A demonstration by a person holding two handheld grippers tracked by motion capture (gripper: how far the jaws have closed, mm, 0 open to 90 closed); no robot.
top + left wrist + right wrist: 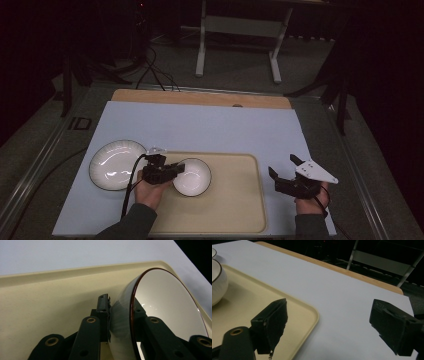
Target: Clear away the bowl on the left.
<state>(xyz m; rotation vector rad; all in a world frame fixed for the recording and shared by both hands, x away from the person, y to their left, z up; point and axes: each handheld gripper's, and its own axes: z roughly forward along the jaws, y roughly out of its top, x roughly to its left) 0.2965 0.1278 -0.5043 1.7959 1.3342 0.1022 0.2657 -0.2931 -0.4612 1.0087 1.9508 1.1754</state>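
Cream tray [235, 210], white bowl [194, 176] rim clamped in left gripper [176, 169]

Dim, dark-edged frames; overhead glare on the white plate [118, 164]; soft, slightly blurred close-ups.

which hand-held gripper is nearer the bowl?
Left. The left hand-held gripper is clamped on the rim of the bowl over the tray; the right hand-held gripper hangs open off the tray's right edge.

black jaws (brass rivets), dark sleeves [131, 221]
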